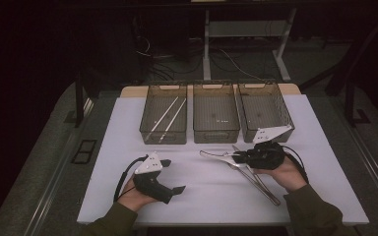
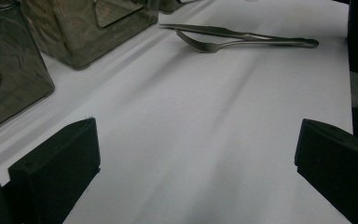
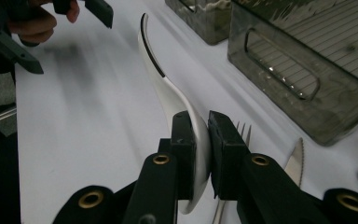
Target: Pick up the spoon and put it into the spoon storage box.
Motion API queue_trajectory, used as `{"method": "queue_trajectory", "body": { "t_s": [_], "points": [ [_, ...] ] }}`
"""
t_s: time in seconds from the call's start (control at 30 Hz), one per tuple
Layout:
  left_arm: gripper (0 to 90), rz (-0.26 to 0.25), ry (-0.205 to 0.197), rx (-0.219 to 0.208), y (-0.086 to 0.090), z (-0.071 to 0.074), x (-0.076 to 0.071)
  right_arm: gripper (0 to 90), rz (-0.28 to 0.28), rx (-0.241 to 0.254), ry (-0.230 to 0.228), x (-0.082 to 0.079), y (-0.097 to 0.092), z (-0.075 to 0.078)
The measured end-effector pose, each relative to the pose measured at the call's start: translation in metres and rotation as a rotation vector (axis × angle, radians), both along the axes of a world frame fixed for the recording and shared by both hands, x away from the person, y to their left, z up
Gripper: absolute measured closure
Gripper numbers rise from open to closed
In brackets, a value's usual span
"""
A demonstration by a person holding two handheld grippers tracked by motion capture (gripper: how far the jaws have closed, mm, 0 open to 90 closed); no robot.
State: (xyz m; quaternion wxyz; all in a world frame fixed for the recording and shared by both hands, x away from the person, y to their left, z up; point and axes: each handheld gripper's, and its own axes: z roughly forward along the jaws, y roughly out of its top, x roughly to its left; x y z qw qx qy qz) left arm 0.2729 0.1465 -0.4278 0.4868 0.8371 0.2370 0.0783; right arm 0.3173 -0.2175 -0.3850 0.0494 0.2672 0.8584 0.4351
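Observation:
My right gripper point(image 1: 236, 157) point(image 3: 198, 123) is shut on a shiny metal spoon point(image 1: 211, 154) point(image 3: 168, 93), clamped by its bowl end and held a little above the white table. The spoon's handle sticks out away from the jaws, toward the left hand. Under and beside it a fork point(image 1: 243, 169) point(image 3: 242, 128) point(image 2: 205, 45) and a knife point(image 1: 263, 187) point(image 3: 294, 161) point(image 2: 223, 31) lie on the table. My left gripper point(image 1: 173, 175) point(image 2: 196, 154) rests low at the front left, its jaws wide apart with bare table between them.
Three smoky clear bins stand in a row at the back: the left bin point(image 1: 150, 130) holds two pale chopsticks point(image 1: 170, 115), while the middle bin point(image 1: 215, 133) and right bin point(image 1: 285, 115) look bare inside. The white table mat point(image 1: 128, 123) ends near the person's sleeves.

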Motion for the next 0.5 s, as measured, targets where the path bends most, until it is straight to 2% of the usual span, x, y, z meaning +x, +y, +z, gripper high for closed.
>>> {"method": "queue_trajectory", "body": {
  "t_s": [0.5],
  "points": [
    [0.0, 0.005, -0.001, -0.008, 0.000, 0.000, 0.000, 80.9, -0.051, 0.026, -0.024, 0.016, -0.004, 0.012]
  ]
}}
